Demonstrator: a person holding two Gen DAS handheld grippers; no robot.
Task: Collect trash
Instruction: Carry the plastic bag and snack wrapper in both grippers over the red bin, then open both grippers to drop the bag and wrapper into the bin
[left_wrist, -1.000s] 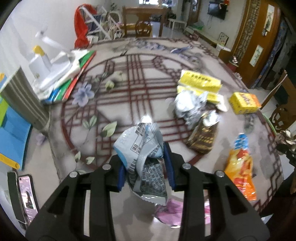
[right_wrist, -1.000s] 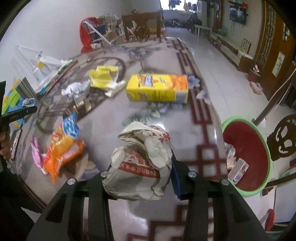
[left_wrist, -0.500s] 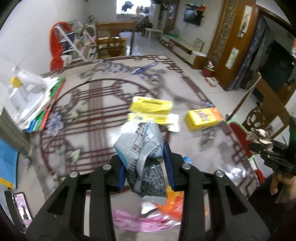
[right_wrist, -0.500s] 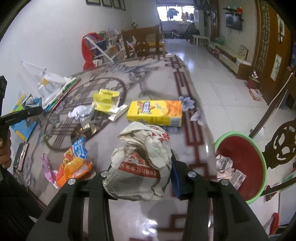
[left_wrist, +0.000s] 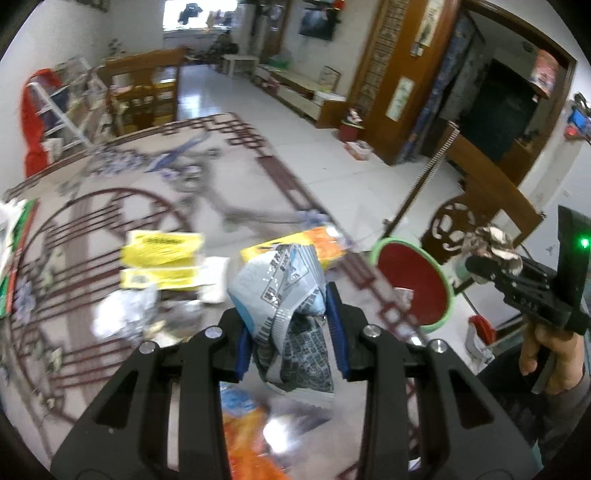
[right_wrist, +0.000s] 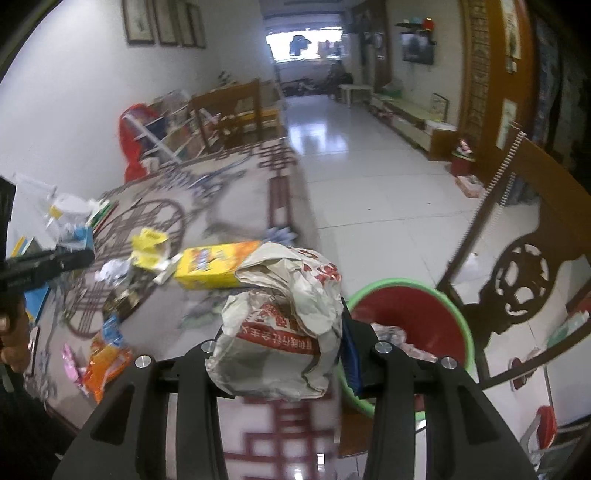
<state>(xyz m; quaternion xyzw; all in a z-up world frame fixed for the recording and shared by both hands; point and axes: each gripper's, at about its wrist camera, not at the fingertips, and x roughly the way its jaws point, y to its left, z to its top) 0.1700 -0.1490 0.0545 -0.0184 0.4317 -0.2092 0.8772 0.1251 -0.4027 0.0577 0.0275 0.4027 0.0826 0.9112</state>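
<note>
Two claws are each carrying trash. The left claw is pinching a crumpled grey-white printed plastic wrapper; the right claw is clamping a crumpled white paper bag with red print. The green-rimmed red plastic basin is sitting just off the patterned counter, nearer the right claw, with nothing intervening. A yellow carton is lying beyond the basin's left.
</note>
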